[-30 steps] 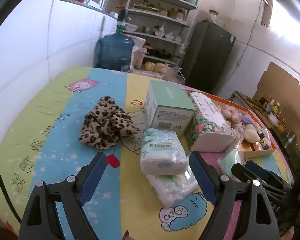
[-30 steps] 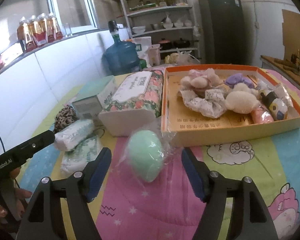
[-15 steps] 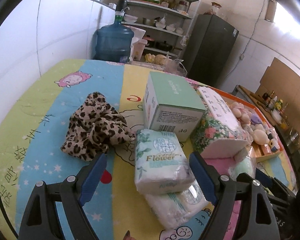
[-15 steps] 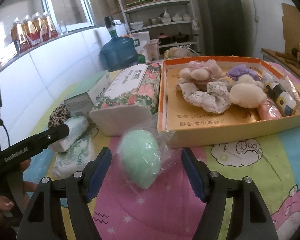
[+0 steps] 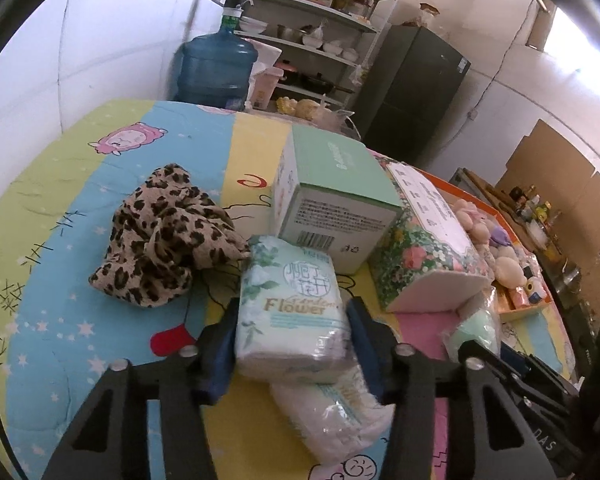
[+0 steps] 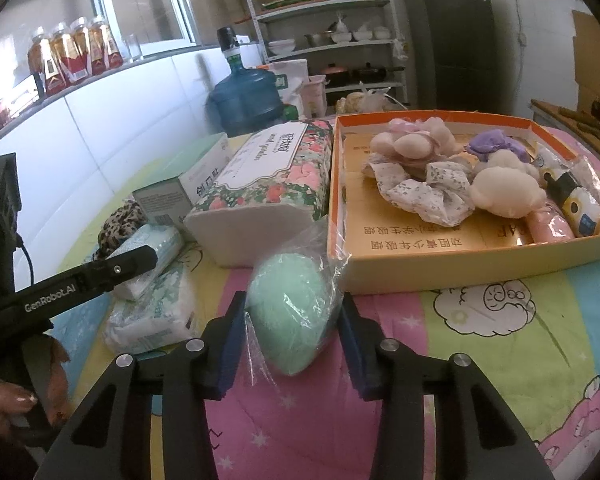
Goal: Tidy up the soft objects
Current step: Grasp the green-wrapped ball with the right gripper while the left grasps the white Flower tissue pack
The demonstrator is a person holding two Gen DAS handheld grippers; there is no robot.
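Risk of slipping: left tongs [image 5: 292, 342] just closed around tissue pack [image 5: 290, 312] stacked at six o'clock, right tongs [image 6: 292, 334] clamping bagged green sponge [image 6: 290, 308] beside tray [image 6: 452, 268], crinkly film underneath.

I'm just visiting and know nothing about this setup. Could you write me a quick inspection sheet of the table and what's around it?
Surface: cartoon-print cloth over the table.
Job's things: Flower tissue pack lying on a second pack; wrapped green sponge; leopard cloth; orange tray of soft items.
Clutter: green box, floral tissue pack.
Grippers: left gripper has just closed on the Flower tissue pack; right gripper on the sponge.
Cables: black cable by the left gripper.
Surroundings: water jug, shelves, fridge.
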